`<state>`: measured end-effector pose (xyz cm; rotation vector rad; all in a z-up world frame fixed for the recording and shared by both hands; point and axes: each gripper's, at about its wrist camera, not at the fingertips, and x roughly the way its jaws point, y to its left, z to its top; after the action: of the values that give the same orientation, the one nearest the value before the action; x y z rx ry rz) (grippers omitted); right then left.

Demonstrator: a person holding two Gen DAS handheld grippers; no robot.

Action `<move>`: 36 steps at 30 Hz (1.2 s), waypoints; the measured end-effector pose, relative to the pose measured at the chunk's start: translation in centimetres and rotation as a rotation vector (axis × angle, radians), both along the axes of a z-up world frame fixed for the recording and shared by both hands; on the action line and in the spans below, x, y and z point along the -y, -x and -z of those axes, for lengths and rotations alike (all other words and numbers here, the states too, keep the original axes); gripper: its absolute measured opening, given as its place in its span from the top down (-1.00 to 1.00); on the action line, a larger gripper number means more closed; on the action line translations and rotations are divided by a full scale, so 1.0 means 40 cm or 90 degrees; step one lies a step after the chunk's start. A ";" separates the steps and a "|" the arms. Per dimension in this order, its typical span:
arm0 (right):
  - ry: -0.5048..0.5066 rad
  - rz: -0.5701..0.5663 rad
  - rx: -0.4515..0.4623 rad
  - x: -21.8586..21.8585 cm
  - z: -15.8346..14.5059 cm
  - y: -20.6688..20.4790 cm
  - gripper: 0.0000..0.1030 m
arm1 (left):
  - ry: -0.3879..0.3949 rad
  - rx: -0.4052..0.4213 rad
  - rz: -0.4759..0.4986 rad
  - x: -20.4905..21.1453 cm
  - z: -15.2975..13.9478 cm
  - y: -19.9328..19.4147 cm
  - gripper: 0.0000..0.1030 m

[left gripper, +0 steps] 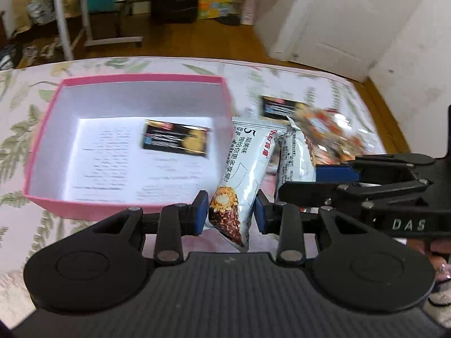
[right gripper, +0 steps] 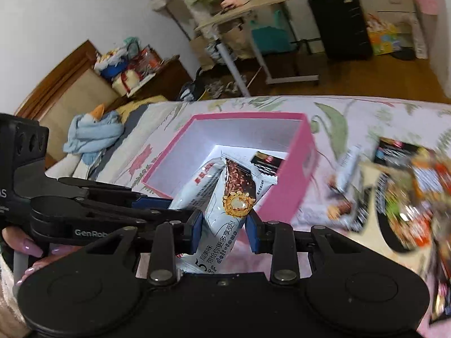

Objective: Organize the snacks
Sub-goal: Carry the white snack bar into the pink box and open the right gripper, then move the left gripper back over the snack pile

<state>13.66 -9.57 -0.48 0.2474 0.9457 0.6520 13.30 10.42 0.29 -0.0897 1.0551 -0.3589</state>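
At bottom centre, my left gripper (left gripper: 229, 211) clamps one white chocolate-bar wrapper (left gripper: 239, 180); my right gripper (right gripper: 224, 232) pinches a second wrapper (right gripper: 222, 219), I judge for boxing. Beyond, the pink box (left gripper: 42, 152) holds a black packet (left gripper: 176, 139); loose snacks (left gripper: 332, 136) lie right.

A bed (left gripper: 282, 76) with a floral cover of green leaves and pink blooms carries everything. An open pink box (left gripper: 42, 129) sits on it toward the far edge, with a dark snack packet (left gripper: 176, 139) lying on its white floor. Just beside the box, toward the bed's right edge, lies a loose heap of snack packets (left gripper: 332, 135), blurred, with another dark packet (left gripper: 277, 107) at its far side.
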 end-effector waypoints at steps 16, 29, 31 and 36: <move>0.173 -0.027 -0.055 -0.205 0.148 -0.204 0.28 | -0.079 -0.084 -0.135 -0.114 0.219 -0.241 0.36; 0.216 -0.038 -0.016 -0.205 0.115 -0.163 -0.09 | -0.061 -0.053 -0.133 -0.135 0.219 -0.210 0.19; 0.216 -0.037 -0.007 -0.202 0.101 -0.150 -0.19 | -0.074 -0.034 -0.120 -0.128 0.193 -0.191 0.16; 0.199 -0.033 0.015 -0.177 0.054 -0.097 -0.28 | -0.084 0.007 -0.089 -0.114 0.115 -0.134 0.07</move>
<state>17.55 -2.49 -2.66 -0.0615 1.0197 0.5435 18.66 14.96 -4.33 -0.0430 1.0522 -0.1636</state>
